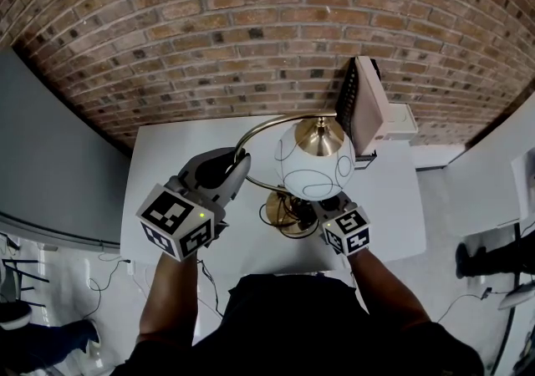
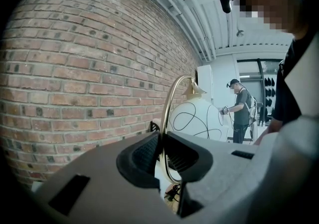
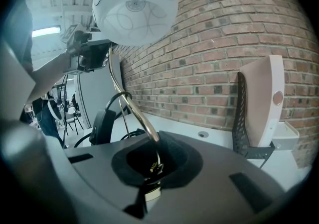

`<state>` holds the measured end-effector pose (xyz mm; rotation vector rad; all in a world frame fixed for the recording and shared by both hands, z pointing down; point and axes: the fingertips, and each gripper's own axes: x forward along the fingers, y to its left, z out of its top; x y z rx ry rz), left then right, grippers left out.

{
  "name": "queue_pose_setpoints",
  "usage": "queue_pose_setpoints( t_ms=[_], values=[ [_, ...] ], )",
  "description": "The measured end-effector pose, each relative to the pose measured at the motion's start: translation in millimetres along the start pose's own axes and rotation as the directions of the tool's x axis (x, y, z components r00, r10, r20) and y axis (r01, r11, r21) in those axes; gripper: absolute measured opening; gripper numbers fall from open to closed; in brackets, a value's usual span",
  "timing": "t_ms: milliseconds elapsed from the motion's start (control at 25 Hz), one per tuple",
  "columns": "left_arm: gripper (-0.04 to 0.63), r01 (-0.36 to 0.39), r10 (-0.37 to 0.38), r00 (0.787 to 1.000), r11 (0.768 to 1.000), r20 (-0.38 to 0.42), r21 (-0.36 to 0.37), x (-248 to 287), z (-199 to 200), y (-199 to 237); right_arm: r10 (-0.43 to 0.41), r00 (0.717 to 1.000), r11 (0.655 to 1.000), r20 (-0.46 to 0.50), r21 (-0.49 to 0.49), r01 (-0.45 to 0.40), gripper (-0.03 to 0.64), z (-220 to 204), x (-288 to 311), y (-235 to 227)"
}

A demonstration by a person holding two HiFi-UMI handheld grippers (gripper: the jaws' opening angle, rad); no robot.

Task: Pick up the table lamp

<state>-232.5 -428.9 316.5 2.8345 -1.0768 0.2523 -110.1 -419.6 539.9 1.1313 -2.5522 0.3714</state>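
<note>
The table lamp has a white globe shade (image 1: 316, 162) with black squiggles, a brass cap and a thin curved brass arm (image 1: 267, 125). Its round brass base (image 1: 282, 217) lies low over the white table (image 1: 167, 157), with a black cord coiled by it. My left gripper (image 1: 237, 168) is shut on the brass arm (image 2: 165, 118), left of the globe (image 2: 197, 117). My right gripper (image 1: 322, 204) is shut on the lower brass stem (image 3: 130, 113) just under the globe (image 3: 134, 5). In the right gripper view the left gripper (image 3: 92, 53) shows clamped higher on the arm.
A flat pinkish panel on a black mesh stand (image 1: 366, 105) leans at the table's back right, with a small white box (image 1: 401, 121) beside it. A brick wall (image 1: 251, 32) runs right behind the table. A black plug and cord (image 3: 101, 124) lie on the table. A person (image 2: 242, 111) stands far off.
</note>
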Motion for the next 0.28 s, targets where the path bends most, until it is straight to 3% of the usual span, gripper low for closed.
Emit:
queue_pose_setpoints(
  t_ms=[280],
  values=[
    [0.041, -0.002, 0.002, 1.000, 1.000, -0.003, 0.004, 0.2, -1.0, 1.5, 0.003, 1.000, 1.000, 0.004, -0.002, -0.003, 0.006, 0.4, 2.5, 0.2]
  ],
)
